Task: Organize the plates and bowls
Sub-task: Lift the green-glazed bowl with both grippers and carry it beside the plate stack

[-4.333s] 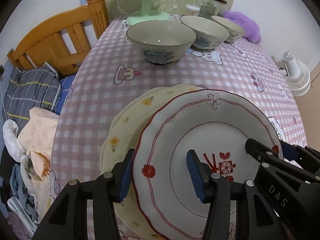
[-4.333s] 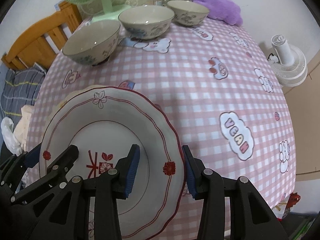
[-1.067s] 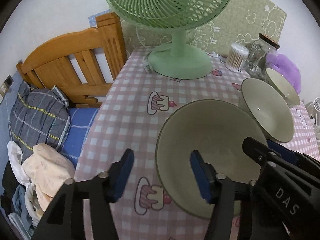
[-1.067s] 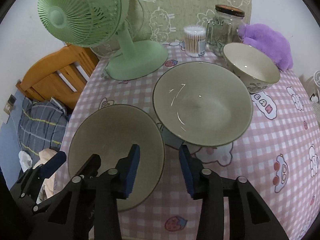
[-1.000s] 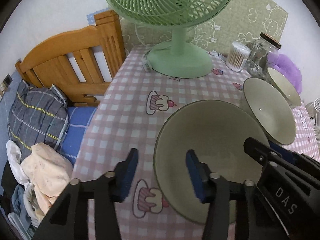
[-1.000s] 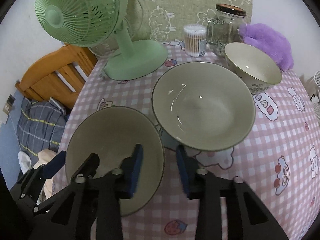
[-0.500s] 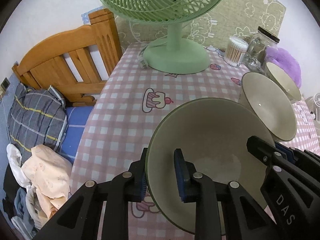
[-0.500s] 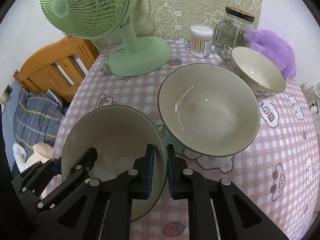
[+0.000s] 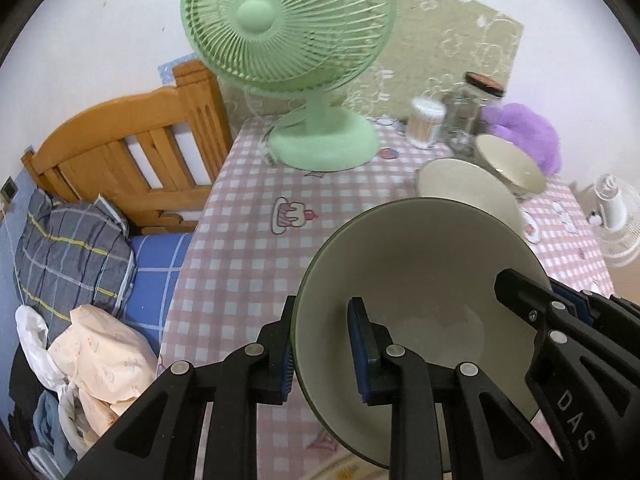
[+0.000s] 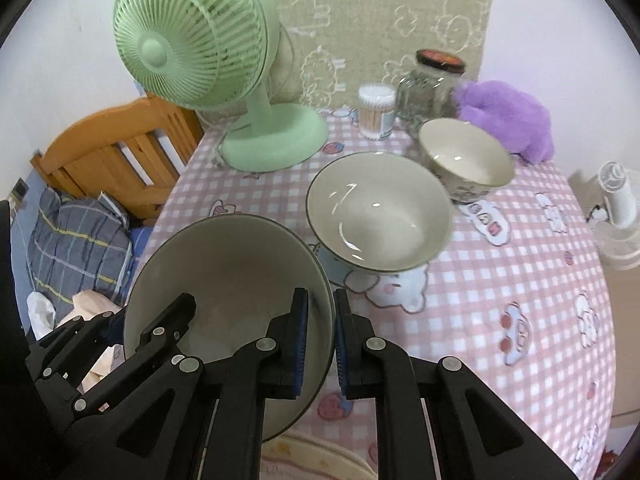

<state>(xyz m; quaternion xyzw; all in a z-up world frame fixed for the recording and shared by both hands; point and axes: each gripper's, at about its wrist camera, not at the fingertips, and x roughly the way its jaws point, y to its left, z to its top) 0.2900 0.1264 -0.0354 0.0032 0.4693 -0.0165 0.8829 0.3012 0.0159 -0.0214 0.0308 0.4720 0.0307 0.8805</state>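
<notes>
Tongs on both sides pinch one bowl [image 10: 240, 272] by opposite rims: left tongs [image 9: 320, 344] at lower centre, right tongs [image 10: 320, 336] likewise, each clamped nearly closed. It seems lifted above the desk [image 10: 500, 288]. Nesting looks under way; next, carry it level over the second bowl [image 10: 380, 212] at centre, beside the third bowl [image 10: 468, 160], and lower gently.

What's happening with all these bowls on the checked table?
A person holds two black tongs, and both are clamped on the rim of the same large cream ceramic bowl: the left tongs on one side, the right tongs on the opposite side. The bowl looks lifted clear of the pink checked tablecloth. Two more cream bowls, a large one and a smaller one, sit farther back, near the green table fan.
</notes>
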